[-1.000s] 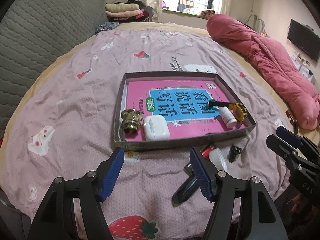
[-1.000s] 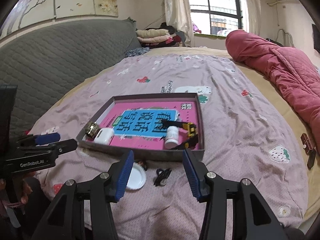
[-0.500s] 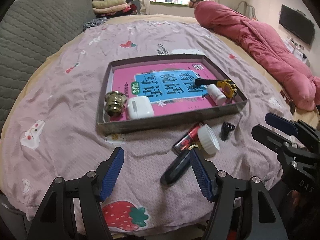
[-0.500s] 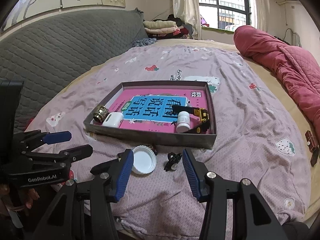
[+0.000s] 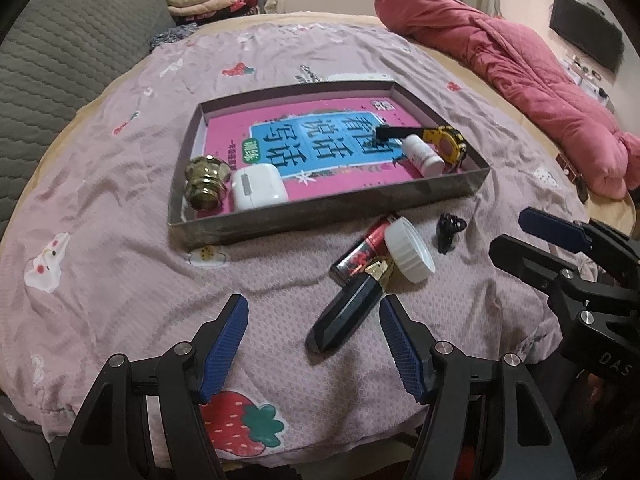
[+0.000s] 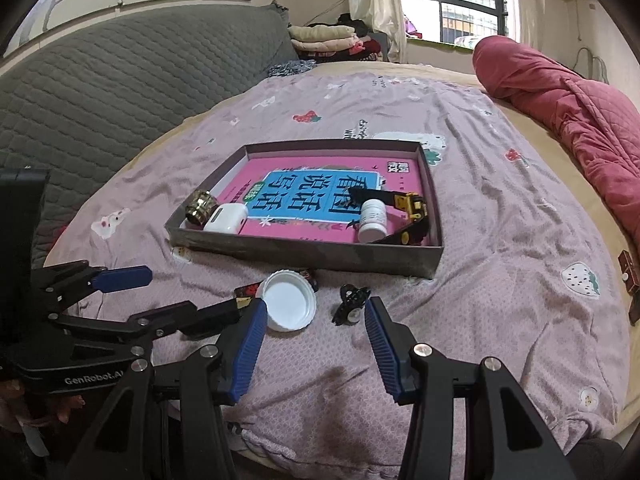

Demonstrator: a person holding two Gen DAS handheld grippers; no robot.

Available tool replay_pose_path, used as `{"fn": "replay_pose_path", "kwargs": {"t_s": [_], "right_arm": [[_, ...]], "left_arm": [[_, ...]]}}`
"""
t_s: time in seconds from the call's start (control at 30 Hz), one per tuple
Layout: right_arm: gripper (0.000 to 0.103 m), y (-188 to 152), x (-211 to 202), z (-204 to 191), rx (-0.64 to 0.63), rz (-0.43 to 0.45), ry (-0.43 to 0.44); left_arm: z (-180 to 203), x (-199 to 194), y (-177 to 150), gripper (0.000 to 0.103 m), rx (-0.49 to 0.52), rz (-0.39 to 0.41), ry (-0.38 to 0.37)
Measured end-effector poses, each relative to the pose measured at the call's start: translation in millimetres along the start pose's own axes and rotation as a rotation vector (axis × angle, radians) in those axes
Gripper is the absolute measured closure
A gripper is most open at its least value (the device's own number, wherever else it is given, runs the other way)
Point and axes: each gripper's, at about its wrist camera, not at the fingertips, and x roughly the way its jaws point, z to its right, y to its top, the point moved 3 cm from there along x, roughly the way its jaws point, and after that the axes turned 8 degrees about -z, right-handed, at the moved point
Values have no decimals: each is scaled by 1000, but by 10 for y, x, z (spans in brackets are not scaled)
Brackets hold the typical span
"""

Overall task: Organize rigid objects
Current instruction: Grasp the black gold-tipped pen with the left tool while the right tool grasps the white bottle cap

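A grey shallow box point(image 5: 320, 216) point(image 6: 304, 250) on the bed holds a pink book, a brass knob point(image 5: 205, 184), a white earbud case point(image 5: 258, 186), a white pill bottle point(image 5: 422, 156) and a yellow-black watch point(image 5: 448, 146). In front of it lie a black lipstick point(image 5: 348, 312), a red-black tube point(image 5: 362, 254), a white lid point(image 5: 408, 248) point(image 6: 288, 300) and a black clip point(image 5: 448, 230) point(image 6: 350, 304). My left gripper point(image 5: 312, 332) is open, its right finger beside the lipstick. My right gripper point(image 6: 314, 328) is open, just short of the lid and clip.
The pink-purple sheet covers a round bed. A red quilt point(image 5: 500, 68) lies along the right side, a grey padded headboard point(image 6: 100, 80) on the left, folded clothes point(image 5: 204, 0) at the far end. The bed edge is just under both grippers.
Both grippers have drawn back and risen, so the loose items in front of the box show fully. Both stay open. No object has moved.
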Motion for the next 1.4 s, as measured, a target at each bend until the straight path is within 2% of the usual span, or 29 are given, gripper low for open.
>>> {"fn": "replay_pose_path", "kwargs": {"t_s": [0.23,0.6,0.83,0.93,1.4], "right_arm": [[53,-23,99,-27,-11,-30,10],[53,0,283,193,69,-63,-12],[53,0,322,-38,-20,-61,44],[53,-7,354,-122,-55,-64,36],[53,51,606,-136,-99,-117,84]], "left_arm": [[59,109,-25,33,19,-22,-5],[63,238,-19,33,18,-32,-22],[75,323,4,33,21,-36,-28],[72,372,-4,33,27,-41,-17],[5,469,0,33,44,-47,-57]]}}
